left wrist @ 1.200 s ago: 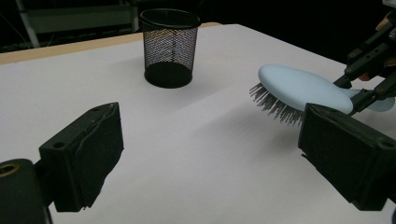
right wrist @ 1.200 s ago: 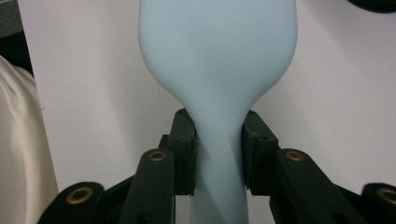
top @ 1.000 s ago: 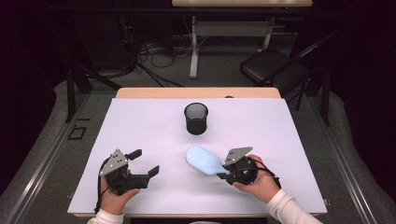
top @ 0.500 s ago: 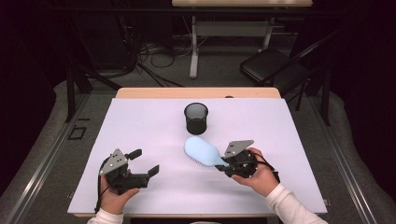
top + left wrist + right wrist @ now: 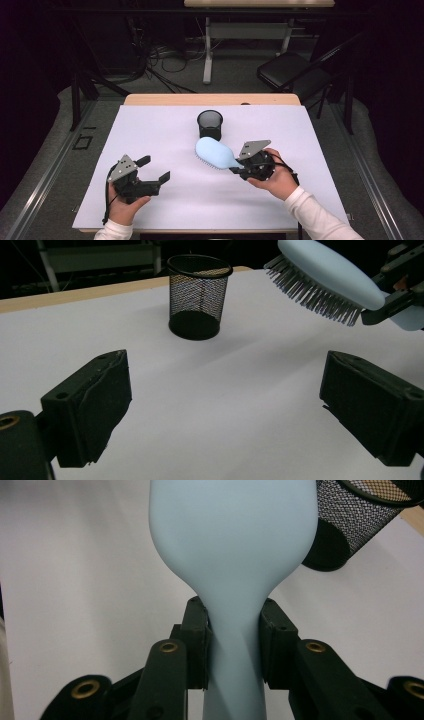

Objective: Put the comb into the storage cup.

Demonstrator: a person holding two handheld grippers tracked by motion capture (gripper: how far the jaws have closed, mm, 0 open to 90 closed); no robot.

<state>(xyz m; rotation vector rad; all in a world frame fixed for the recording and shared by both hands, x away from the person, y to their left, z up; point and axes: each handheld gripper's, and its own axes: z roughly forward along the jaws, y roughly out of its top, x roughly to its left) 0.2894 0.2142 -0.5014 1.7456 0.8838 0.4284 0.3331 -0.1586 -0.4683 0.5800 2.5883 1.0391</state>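
The right gripper (image 5: 234,169) is clamping the neck of the pale blue hairbrush (image 5: 214,153), holding it bristles-down above the white table (image 5: 165,135) just short of the black mesh cup (image 5: 209,124), probably to drop it in; the left gripper (image 5: 156,170) is waiting wide open and empty, well apart.

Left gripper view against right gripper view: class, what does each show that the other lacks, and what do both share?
Left gripper view alone: the brush's bristles, pointing down, and the left tongs standing open over bare table. Right gripper view alone: the right tongs clamped on the handle of the pale blue hairbrush. Both: that hairbrush, the black mesh cup and the white table.
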